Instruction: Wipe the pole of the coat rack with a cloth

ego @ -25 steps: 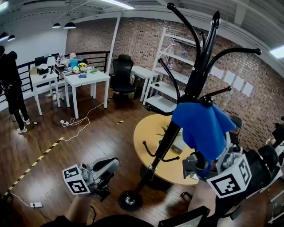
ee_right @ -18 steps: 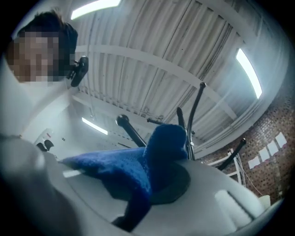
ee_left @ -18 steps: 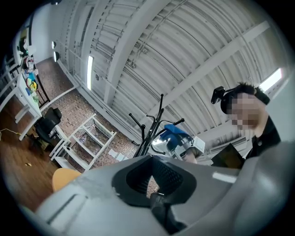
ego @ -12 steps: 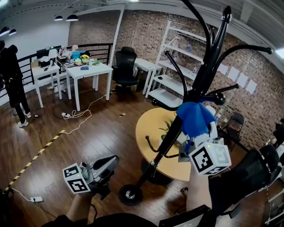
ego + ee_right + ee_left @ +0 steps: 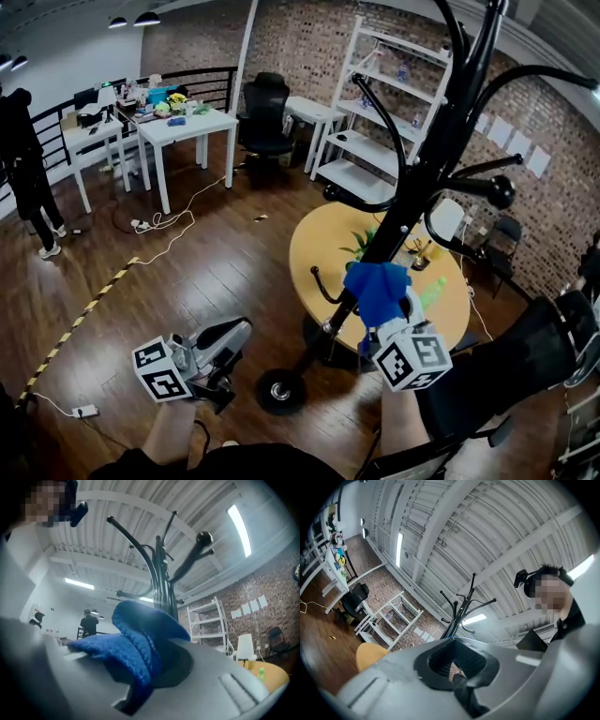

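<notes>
The black coat rack pole (image 5: 405, 197) leans from its round base (image 5: 280, 391) up to the top right, with curved hooks along it. My right gripper (image 5: 380, 305) is shut on a blue cloth (image 5: 377, 289) that presses against the lower pole. In the right gripper view the blue cloth (image 5: 136, 646) bunches between the jaws with the pole (image 5: 163, 585) rising just behind it. My left gripper (image 5: 223, 339) hangs low at the left, away from the rack, jaws together and empty. In the left gripper view the coat rack (image 5: 459, 613) shows far off.
A round yellow table (image 5: 323, 258) with a plant and bottles stands just behind the pole. White shelves (image 5: 375, 141) line the brick wall. White desks (image 5: 187, 131) and a black office chair (image 5: 262, 127) sit far left; a person stands at the left edge. Cables and floor tape (image 5: 84, 323) lie on the wooden floor.
My right gripper has slid the blue cloth down the pole, from up near the hook junction to the lower part. The left gripper has barely moved.
</notes>
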A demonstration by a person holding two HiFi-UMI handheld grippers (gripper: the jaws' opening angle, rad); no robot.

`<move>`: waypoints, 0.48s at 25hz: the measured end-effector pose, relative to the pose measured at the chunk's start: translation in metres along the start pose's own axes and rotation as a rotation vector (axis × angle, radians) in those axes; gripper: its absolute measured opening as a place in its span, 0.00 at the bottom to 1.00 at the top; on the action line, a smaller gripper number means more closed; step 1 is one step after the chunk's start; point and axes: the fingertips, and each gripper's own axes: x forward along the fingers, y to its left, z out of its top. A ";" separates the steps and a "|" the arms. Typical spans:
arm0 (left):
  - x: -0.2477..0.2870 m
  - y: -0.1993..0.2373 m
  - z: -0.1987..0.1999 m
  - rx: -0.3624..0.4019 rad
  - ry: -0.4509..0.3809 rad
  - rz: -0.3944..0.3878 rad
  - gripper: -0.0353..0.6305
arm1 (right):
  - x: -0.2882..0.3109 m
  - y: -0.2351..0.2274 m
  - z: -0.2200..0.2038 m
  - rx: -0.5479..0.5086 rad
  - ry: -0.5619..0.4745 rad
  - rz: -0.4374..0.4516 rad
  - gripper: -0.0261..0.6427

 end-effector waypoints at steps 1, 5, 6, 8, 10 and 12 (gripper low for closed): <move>0.002 0.002 -0.002 -0.004 0.002 0.001 0.06 | -0.003 -0.002 -0.022 0.026 0.040 0.007 0.07; 0.008 0.005 -0.010 -0.020 0.016 -0.006 0.06 | -0.018 -0.007 -0.120 0.129 0.266 0.012 0.07; 0.010 0.005 -0.012 -0.023 0.020 -0.008 0.06 | -0.021 -0.007 -0.141 0.146 0.320 0.008 0.07; 0.014 0.006 -0.016 -0.030 0.026 -0.014 0.06 | -0.025 -0.008 -0.174 0.164 0.414 0.006 0.08; 0.020 0.004 -0.019 -0.037 0.030 -0.026 0.06 | -0.031 -0.003 -0.199 0.199 0.512 0.037 0.08; 0.025 0.001 -0.022 -0.041 0.034 -0.037 0.06 | -0.041 0.010 -0.208 0.241 0.573 0.106 0.08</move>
